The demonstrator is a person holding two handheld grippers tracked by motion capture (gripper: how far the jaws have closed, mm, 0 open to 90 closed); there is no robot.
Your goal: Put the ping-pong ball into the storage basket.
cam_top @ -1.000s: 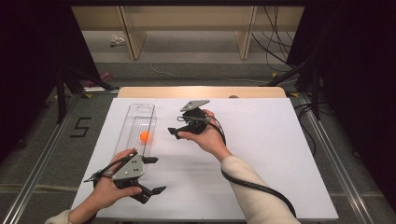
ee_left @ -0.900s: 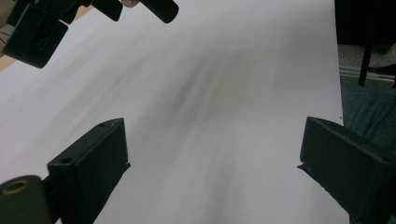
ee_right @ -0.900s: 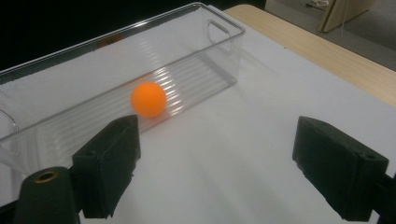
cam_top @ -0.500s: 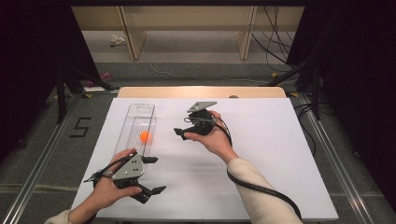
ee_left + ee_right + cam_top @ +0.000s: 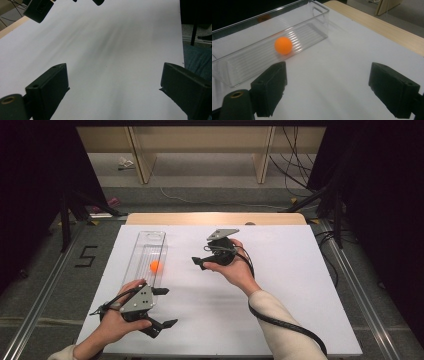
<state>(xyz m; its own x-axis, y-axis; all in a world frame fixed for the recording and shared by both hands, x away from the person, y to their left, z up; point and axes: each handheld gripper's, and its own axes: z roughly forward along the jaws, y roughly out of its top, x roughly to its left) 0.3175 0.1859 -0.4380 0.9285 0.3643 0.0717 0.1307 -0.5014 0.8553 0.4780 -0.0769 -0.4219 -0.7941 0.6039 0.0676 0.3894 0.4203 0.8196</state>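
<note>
Item: orange ball (image 5: 155, 266) lay inside the clear tray (image 5: 161, 236), long axis running away from the person, on the white desk (image 5: 300, 285). Right gripper (image 5: 202, 262), fingers apart and empty, pointed toward it from beside the tray. Left gripper (image 5: 165, 307), fingers apart and empty, faced away across the desk.

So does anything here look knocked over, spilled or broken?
Nothing stands out. The clear plastic bin sits flat and upright on the white table, and the orange ball rests inside it. Both the left gripper and the right gripper have their jaws apart and hold nothing.
</note>
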